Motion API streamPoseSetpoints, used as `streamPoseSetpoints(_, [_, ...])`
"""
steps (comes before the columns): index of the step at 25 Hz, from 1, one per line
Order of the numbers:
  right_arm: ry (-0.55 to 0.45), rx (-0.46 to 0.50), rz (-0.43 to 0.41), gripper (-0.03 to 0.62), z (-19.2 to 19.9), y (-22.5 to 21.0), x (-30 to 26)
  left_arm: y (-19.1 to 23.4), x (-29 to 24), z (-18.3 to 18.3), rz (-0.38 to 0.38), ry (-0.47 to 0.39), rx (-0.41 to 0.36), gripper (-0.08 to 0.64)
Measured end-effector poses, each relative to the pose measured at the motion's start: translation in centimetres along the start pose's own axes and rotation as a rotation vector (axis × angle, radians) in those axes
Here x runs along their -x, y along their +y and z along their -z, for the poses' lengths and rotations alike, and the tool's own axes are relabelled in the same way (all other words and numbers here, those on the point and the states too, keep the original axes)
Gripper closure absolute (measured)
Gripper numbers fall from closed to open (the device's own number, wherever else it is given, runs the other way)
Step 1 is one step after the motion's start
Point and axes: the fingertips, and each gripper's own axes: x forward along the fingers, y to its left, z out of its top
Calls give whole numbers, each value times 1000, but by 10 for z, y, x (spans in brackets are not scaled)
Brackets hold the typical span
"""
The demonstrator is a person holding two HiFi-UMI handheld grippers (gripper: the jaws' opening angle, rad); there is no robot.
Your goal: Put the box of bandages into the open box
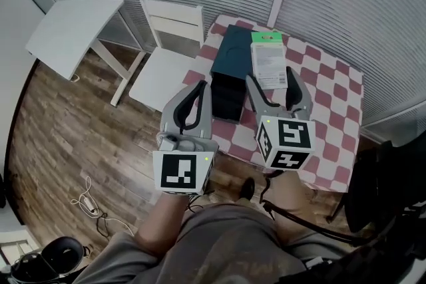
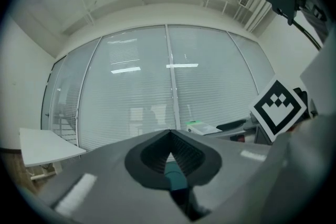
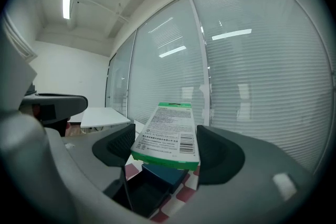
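We see the right tool [image 1: 269, 74] with its jaws set wide and pressed on the long sides of the box of bandages [image 1: 268, 60], pinching it at its near end so that most of the carton juts forward past the jaw tips. In the right gripper view the printed white-and-green face of the carton [image 3: 167, 131] fills the gap between the pads from one side to the other. We judge the carton light, thin-walled cardboard: stiff enough along its length to be carried by one end, easily dented if squeezed, and slick enough on its printed faces to pivot in a two-point hold. A hold across the narrow width near the middle would steady it better. The open box [image 1: 226, 100], dark teal, sits on the checked desk [image 1: 326, 110] just below and to the left of the right tool, with its dark hollow [image 3: 139, 194] under the carton's near edge. Whether the carton's far end hangs free or touches the dark lid [image 1: 233, 50] beyond, we cannot say from these angles. The left tool [image 1: 203, 84] is held beside the open box with its jaws pressed together on nothing, the tips meeting at a point [image 2: 169, 134].
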Motion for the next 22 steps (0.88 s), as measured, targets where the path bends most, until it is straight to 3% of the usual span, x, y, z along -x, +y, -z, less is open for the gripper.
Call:
streamPoseSetpoints(7, [108,-30,21,201,53,45,-24,46,6,33,34,76,32,560])
streamPoseSetpoints(17, [330,-114,53,199,174,78,-35,63,12,114,96,223,85,560])
streamPoseSetpoints(22, [396,-136,73,200,205,83,-43,73,7,138,107,252,97,560])
